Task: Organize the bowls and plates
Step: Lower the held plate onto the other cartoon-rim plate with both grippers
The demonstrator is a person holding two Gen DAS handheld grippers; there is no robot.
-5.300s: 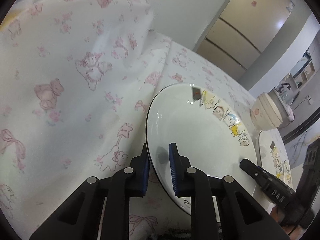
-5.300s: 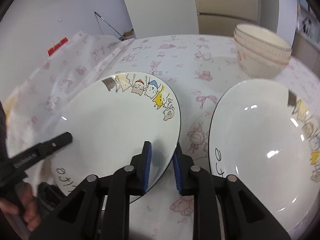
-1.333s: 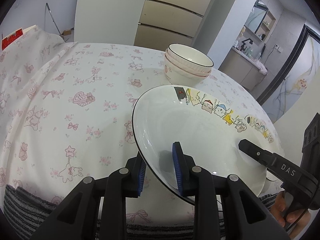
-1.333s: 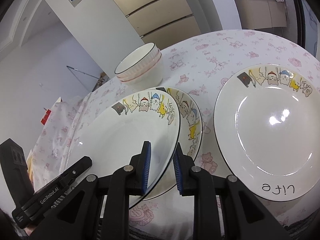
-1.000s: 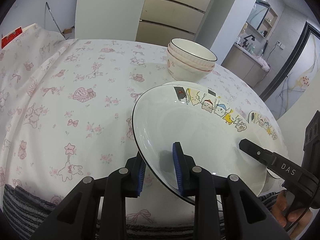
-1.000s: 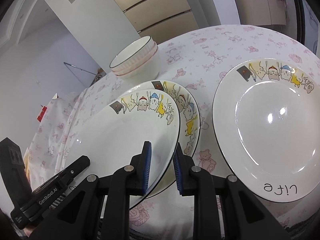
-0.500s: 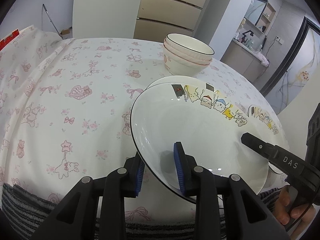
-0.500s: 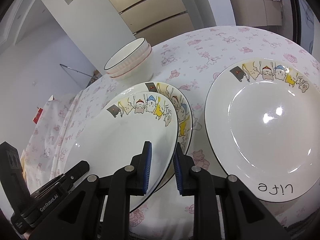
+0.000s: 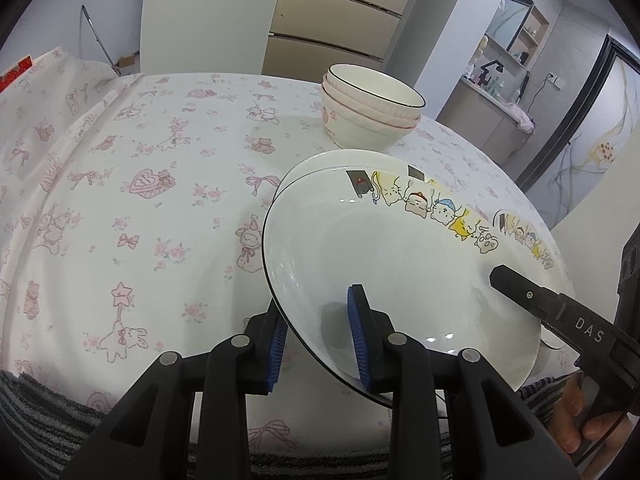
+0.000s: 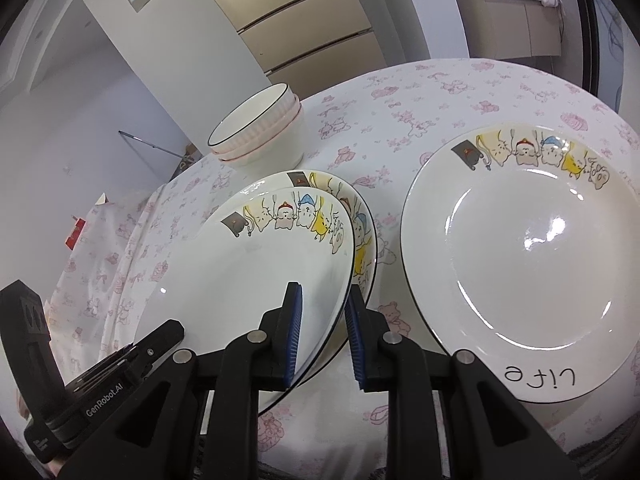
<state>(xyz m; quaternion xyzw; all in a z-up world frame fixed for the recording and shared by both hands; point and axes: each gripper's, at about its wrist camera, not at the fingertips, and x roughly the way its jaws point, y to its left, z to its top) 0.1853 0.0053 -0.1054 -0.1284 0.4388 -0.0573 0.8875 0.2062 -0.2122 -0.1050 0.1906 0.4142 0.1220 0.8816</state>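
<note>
While both grippers' fingers (image 9: 358, 336) clamp one cartoon plate (image 10: 248, 276), the neighbouring plate (image 10: 520, 280) reads "life"

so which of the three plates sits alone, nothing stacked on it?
The "life" plate, flat on the tablecloth beside the overlapping pair.

The right gripper (image 10: 322, 330) pinches the rim of a cat plate (image 10: 240, 268). That plate tilts over another plate (image 10: 362, 220) lying on the table (image 10: 440, 92). A third plate (image 10: 520, 264) lies just beside them. Stacked bowls (image 10: 260, 132) stand farther back. The left gripper (image 10: 100, 384) touches the held plate's other side.
</note>
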